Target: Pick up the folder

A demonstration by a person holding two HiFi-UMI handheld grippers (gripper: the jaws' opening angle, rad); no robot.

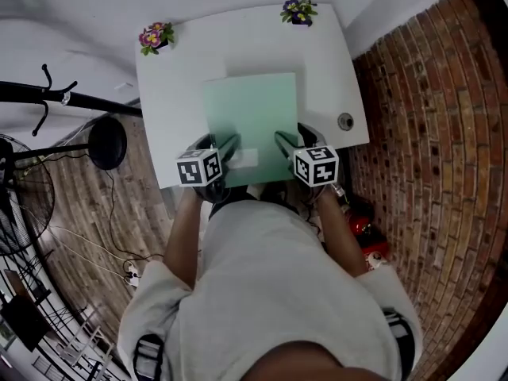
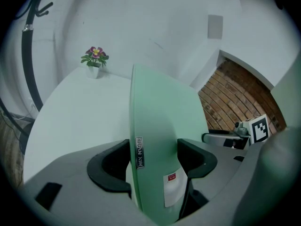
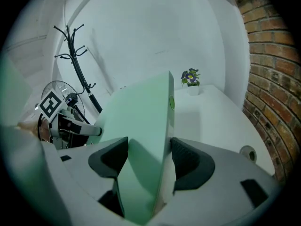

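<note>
A pale green folder (image 1: 252, 117) is held over the white table (image 1: 182, 86) near its front edge, with a white label near its near side. My left gripper (image 1: 225, 151) is shut on the folder's near left corner. My right gripper (image 1: 287, 145) is shut on the near right corner. In the left gripper view the folder (image 2: 162, 126) stands edge-on between the dark pads (image 2: 110, 166), with a small metal tag on its spine. The right gripper view shows the same folder (image 3: 141, 126) clamped between that gripper's pads (image 3: 190, 161).
Two small potted flowers (image 1: 155, 36) (image 1: 299, 10) stand at the table's far corners. A round cable hole (image 1: 345, 121) sits near the right edge. A brick wall (image 1: 429, 133) runs on the right. A coat stand (image 1: 48, 98) and a fan are at the left.
</note>
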